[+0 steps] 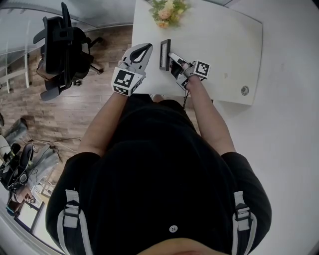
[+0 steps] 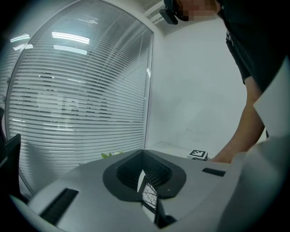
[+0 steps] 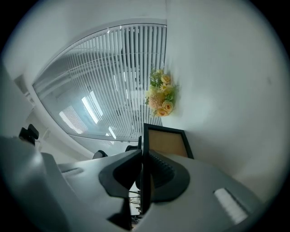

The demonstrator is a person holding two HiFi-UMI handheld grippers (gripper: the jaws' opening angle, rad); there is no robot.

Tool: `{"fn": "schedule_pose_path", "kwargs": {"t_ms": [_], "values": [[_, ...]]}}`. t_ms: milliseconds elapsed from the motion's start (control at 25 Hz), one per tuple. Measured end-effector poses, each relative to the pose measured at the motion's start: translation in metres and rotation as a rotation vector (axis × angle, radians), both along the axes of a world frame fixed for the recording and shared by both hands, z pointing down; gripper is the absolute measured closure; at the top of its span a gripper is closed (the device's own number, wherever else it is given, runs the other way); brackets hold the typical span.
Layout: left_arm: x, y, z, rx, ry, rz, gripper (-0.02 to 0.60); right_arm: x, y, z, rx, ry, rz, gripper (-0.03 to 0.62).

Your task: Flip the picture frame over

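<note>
In the head view, the white table (image 1: pixel 224 45) fills the upper middle of the frame, with a bunch of flowers (image 1: pixel 167 10) at its top edge. The picture frame (image 1: pixel 164 50) stands on its edge near the near side of the table, thin and dark when seen from above. The right gripper (image 1: pixel 172 57) reaches to it from the lower right and its jaws pinch the lower end of the frame. The left gripper (image 1: pixel 146 47) is just beside the frame, on its left, and apart from it; its jaws meet at the tips. An office chair (image 1: pixel 62 47) stands on the wooden floor in the upper left.

In the left gripper view, the left gripper (image 2: pixel 144 153) sits in the lower middle with its two grey jaws pressed together and no object between them. A small patterned piece shows in the dark hollow behind the tips; what it is I cannot tell. Window blinds (image 2: pixel 77 104) cover the left half, and the person's arm (image 2: pixel 240 140) comes down at the right.

In the right gripper view, the right gripper (image 3: pixel 144 154) is closed on the black edge of the picture frame (image 3: pixel 166 141), whose brown panel rises above the jaws in the centre. The flowers (image 3: pixel 161 97) are above it, the blinds (image 3: pixel 113 90) in the upper left.
</note>
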State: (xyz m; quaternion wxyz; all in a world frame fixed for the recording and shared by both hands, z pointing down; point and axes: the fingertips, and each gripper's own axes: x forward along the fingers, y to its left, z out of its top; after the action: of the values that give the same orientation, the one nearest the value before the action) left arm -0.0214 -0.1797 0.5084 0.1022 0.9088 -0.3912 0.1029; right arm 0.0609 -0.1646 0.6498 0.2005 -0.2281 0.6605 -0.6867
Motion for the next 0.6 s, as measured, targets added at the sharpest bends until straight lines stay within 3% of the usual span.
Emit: {"fn": "schedule_pose_path", "kwargs": {"t_ms": [600], "values": [[0.017, -0.005, -0.014, 0.029, -0.007, 0.026, 0.58, 0.025, -0.001, -0.002, 0.049, 0.136, -0.04, 0.488]]}}
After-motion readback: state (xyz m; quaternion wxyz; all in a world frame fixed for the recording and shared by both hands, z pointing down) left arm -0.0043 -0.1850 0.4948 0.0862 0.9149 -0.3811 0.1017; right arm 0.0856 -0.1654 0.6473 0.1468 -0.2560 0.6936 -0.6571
